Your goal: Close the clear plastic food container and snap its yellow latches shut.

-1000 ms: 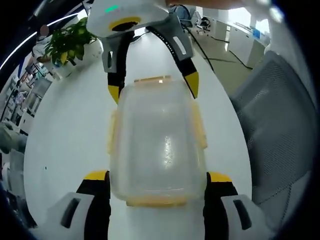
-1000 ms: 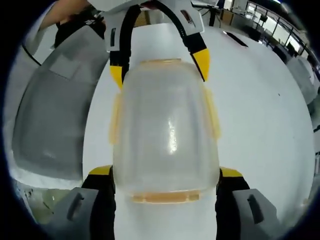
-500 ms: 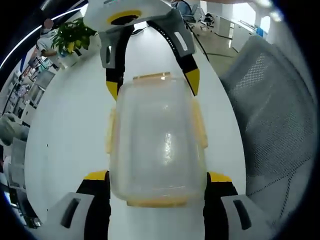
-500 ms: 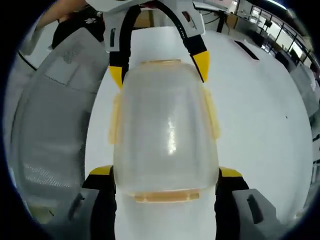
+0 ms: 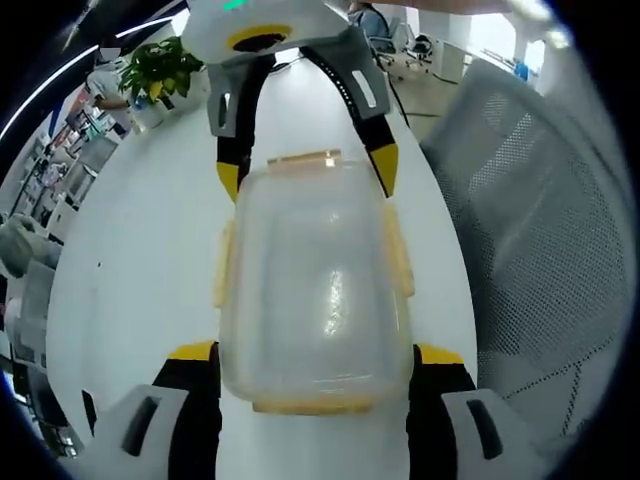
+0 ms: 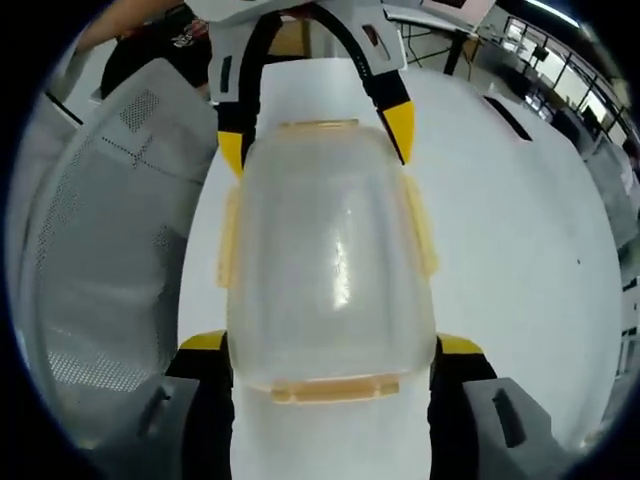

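Observation:
The clear plastic food container (image 5: 315, 290) has its lid on and yellow latches (image 5: 400, 250) along its sides and ends. My left gripper (image 5: 315, 358) is shut on its near end, one jaw against each side. My right gripper (image 5: 306, 172) reaches in from the top and clasps the far end. In the right gripper view the same container (image 6: 330, 270) sits between the jaws of my right gripper (image 6: 335, 350), and my left gripper (image 6: 315, 140) holds the opposite end. Whether each latch (image 6: 420, 235) is snapped down is unclear.
A white table (image 5: 140, 250) lies under the container. A grey mesh chair (image 5: 540, 260) stands close beside the table edge, and it is also in the right gripper view (image 6: 100, 260). A potted plant (image 5: 160, 70) sits at the table's far end.
Both views have shifted toward the mesh chair, which now looms larger. The container keeps its place between both pairs of jaws.

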A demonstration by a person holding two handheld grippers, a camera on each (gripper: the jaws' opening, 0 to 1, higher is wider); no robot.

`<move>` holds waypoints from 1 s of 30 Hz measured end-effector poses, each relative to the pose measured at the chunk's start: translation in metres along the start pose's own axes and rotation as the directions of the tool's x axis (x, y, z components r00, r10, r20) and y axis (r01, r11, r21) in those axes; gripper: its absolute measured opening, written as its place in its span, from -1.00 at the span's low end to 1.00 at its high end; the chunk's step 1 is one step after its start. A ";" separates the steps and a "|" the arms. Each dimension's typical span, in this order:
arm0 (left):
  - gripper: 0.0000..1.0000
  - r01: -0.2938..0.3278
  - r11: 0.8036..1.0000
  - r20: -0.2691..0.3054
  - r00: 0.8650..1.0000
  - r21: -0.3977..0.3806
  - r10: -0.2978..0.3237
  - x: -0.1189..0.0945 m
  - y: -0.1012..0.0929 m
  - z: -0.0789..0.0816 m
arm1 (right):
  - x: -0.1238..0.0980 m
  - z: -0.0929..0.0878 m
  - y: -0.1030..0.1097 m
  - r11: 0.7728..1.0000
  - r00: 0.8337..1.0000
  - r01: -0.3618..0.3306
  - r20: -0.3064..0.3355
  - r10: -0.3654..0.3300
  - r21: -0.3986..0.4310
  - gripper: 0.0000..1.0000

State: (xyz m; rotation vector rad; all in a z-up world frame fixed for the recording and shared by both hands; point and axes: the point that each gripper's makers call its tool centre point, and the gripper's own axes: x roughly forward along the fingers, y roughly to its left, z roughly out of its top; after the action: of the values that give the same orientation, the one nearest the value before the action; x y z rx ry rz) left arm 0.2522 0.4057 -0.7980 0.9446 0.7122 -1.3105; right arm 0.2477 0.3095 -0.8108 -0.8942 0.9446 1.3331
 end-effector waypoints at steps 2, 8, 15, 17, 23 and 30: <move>0.46 0.004 1.000 -0.002 1.000 0.009 -0.004 0.000 0.000 0.000 | 0.000 0.000 0.000 1.000 1.000 0.002 -0.004 -0.002 0.002 0.54; 0.46 0.009 0.999 -0.013 1.000 0.040 -0.008 0.001 0.009 -0.003 | 0.000 0.001 -0.006 1.000 1.000 0.011 -0.012 -0.011 0.024 0.54; 0.46 -0.015 0.999 -0.027 0.999 0.051 0.017 0.006 0.027 -0.004 | -0.002 0.000 -0.027 0.998 0.999 0.046 -0.018 -0.045 0.032 0.51; 0.47 -0.023 0.998 -0.025 0.999 0.055 0.024 0.008 0.036 -0.004 | -0.004 -0.001 -0.036 0.998 0.998 0.058 -0.022 -0.057 0.037 0.50; 0.47 -0.059 0.997 -0.022 0.998 0.052 0.060 0.015 0.070 -0.005 | -0.009 -0.004 -0.073 0.991 0.993 0.114 -0.014 -0.113 0.067 0.44; 0.48 -0.074 0.995 -0.015 0.997 0.067 0.075 0.022 0.104 -0.005 | -0.010 -0.006 -0.104 0.985 0.989 0.144 0.006 -0.145 0.091 0.42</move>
State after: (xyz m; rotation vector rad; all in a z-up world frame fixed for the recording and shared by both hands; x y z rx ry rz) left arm 0.3584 0.4004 -0.8020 1.0276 0.6443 -1.2678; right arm 0.3516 0.2960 -0.8042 -0.8671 0.9063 1.1624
